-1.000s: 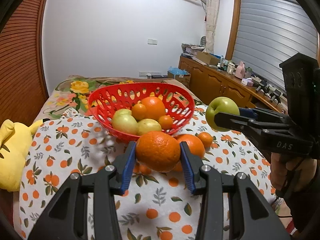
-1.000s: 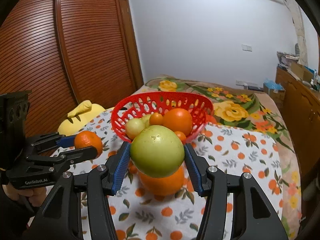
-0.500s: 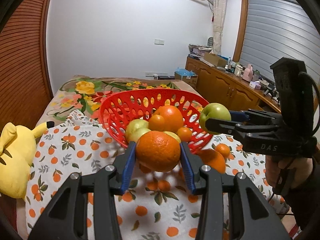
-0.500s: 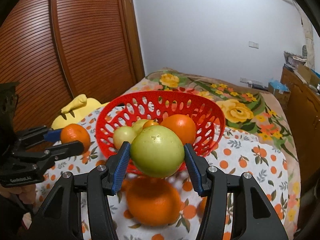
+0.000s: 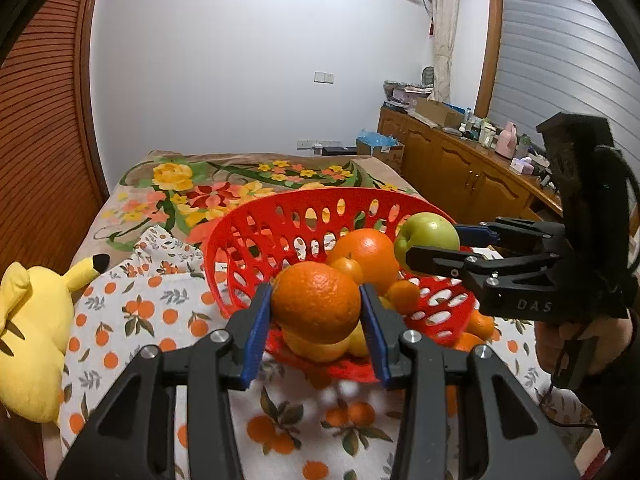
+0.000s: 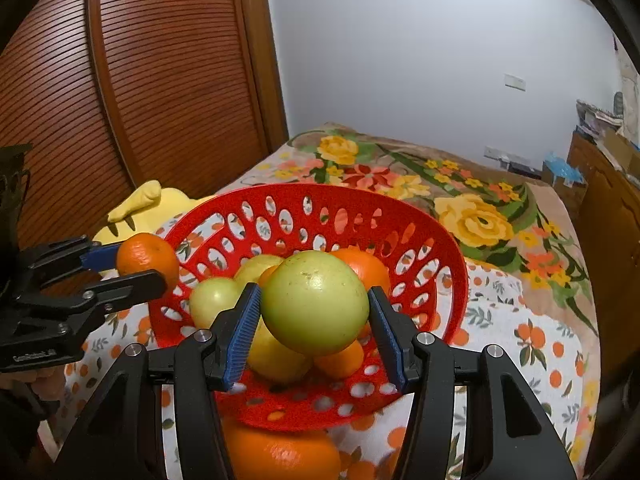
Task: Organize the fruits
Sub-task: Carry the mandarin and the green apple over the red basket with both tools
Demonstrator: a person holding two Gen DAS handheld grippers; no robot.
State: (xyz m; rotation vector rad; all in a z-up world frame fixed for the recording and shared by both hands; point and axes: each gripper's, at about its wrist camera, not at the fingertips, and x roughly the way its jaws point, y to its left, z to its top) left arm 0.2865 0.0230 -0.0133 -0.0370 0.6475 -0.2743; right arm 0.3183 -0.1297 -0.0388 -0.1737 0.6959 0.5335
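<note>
Fingers of the left gripper (image 5: 316, 312) pinch an orange (image 5: 316, 302) between their blue pads, carrying it off the cloth at the near rim of the red basket (image 5: 256, 216); the same fruit shows in the right wrist view as a small orange (image 6: 146, 258) clamped at the basket's left edge by the left gripper (image 6: 132, 268). Likewise, the right gripper (image 6: 314, 316) is closed on a green apple (image 6: 314, 302), which hangs over the near part of the basket (image 6: 320, 196) (in the left wrist view this apple (image 5: 426, 236) sits at the basket's right rim, held by the right gripper (image 5: 436, 246)). Just below the right gripper, in front of the basket, a big orange (image 6: 280, 454) lies on the orange-print cloth (image 6: 532, 344), and from the left view two more oranges (image 5: 478, 326) peek out beside the basket's right wall. Inside the basket lie pale green apples (image 6: 212, 300), a yellowish fruit (image 6: 276, 356), a large orange (image 5: 370, 254) and a few small mandarins (image 5: 404, 296). Left of the basket rests a yellow plush toy (image 5: 30, 328). Beyond it spreads a floral blanket (image 5: 224, 188), with a slatted wooden wardrobe (image 6: 160, 80) to the left and a wooden cabinet (image 5: 460, 172) with clutter on top along the right wall.
</note>
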